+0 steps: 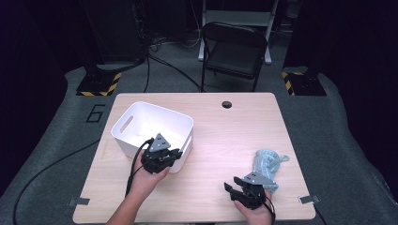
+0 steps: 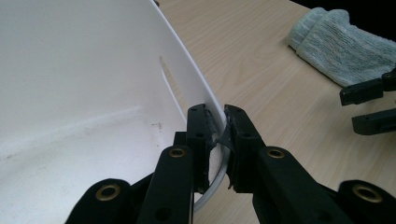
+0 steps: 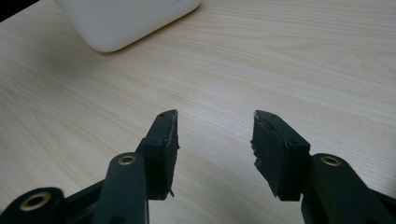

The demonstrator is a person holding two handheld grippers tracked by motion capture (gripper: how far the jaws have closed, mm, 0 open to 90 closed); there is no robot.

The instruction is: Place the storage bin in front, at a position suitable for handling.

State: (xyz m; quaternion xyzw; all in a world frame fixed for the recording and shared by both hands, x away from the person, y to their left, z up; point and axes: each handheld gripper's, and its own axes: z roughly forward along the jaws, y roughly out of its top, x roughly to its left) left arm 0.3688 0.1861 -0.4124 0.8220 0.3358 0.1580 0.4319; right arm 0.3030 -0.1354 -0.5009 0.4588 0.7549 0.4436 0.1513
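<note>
White bin (image 1: 141,123) wall sits pinched in my left gripper (image 2: 215,140), apparently squarely, so I drag it gently while my right gripper (image 3: 215,140) waits open near the towel (image 1: 267,161).

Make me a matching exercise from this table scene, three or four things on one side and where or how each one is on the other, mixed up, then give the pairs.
Things:
1. left tool
2. right tool
3. white bin
4. pale green towel

States:
A. bunched on the table's right side
B. open over bare wood
C. clamped on a rim
D. standing on the table's left side

Pairs: 1-C, 2-B, 3-D, 4-A
</note>
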